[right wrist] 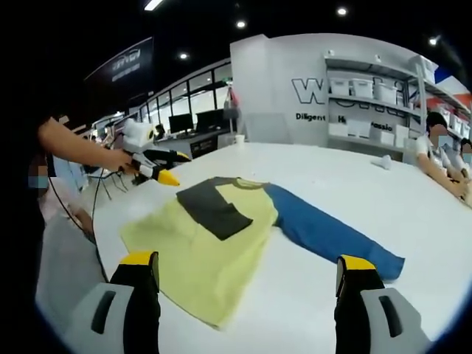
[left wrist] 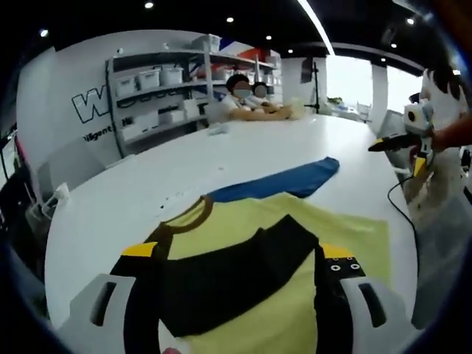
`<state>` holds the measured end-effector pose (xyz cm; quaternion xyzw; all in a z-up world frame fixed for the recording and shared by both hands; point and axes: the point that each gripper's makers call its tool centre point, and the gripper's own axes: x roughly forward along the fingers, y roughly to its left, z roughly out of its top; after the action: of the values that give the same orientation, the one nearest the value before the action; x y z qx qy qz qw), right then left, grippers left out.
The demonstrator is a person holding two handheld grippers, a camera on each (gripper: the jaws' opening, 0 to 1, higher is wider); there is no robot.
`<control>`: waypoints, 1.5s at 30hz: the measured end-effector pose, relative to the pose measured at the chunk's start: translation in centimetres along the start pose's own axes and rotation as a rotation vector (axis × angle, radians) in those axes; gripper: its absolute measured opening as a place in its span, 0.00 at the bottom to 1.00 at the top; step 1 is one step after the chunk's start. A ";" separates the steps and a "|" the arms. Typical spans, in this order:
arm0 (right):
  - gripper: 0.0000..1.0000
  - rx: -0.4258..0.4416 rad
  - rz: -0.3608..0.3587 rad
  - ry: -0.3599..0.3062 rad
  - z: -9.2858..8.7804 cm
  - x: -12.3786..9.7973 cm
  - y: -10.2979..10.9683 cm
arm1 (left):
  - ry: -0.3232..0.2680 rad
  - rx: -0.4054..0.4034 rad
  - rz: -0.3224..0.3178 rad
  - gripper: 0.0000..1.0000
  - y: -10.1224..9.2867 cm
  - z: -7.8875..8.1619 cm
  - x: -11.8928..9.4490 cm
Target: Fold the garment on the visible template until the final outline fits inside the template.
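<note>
A yellow shirt (left wrist: 324, 228) lies flat on the white table (left wrist: 110, 214). Its black sleeve (left wrist: 228, 273) is folded across the chest, and its blue sleeve (left wrist: 287, 181) stretches out to the side. My left gripper (left wrist: 239, 251) hovers open just over the near edge of the shirt, its jaws wide apart on either side of the black sleeve. In the right gripper view the yellow shirt (right wrist: 199, 254), black sleeve (right wrist: 214, 210) and blue sleeve (right wrist: 332, 236) lie ahead of my right gripper (right wrist: 247, 260), which is open and holds nothing. A hand holds the left gripper (right wrist: 174, 168) above the shirt's far corner.
The right gripper (left wrist: 377, 146) hangs off the table's right edge, with a black cable (left wrist: 402, 214) trailing below it. People sit at the table's far end (left wrist: 247, 99). Shelves with white bins (left wrist: 151, 81) line the back wall. A small white object (right wrist: 383, 162) lies on the table.
</note>
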<state>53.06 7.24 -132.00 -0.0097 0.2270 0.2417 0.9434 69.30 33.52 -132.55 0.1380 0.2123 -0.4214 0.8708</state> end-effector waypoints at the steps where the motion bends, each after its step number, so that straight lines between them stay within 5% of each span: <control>1: 0.99 -0.001 0.001 0.001 0.0 0.1 -0.1 | 0.005 -0.003 0.004 0.86 0.2 -0.2 -0.3; 25: 0.98 -0.027 -0.001 0.024 0.1 1.2 -1.6 | 0.032 -0.032 0.080 0.88 2.0 -4.1 -7.0; 45: 0.85 -0.026 -0.068 0.079 -0.1 2.3 -7.1 | 0.036 -0.090 0.144 0.88 2.6 -6.7 -11.3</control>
<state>58.03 2.02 -133.75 -0.0392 0.2603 0.2117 0.9412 63.41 45.56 -132.70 0.1209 0.2361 -0.3451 0.9003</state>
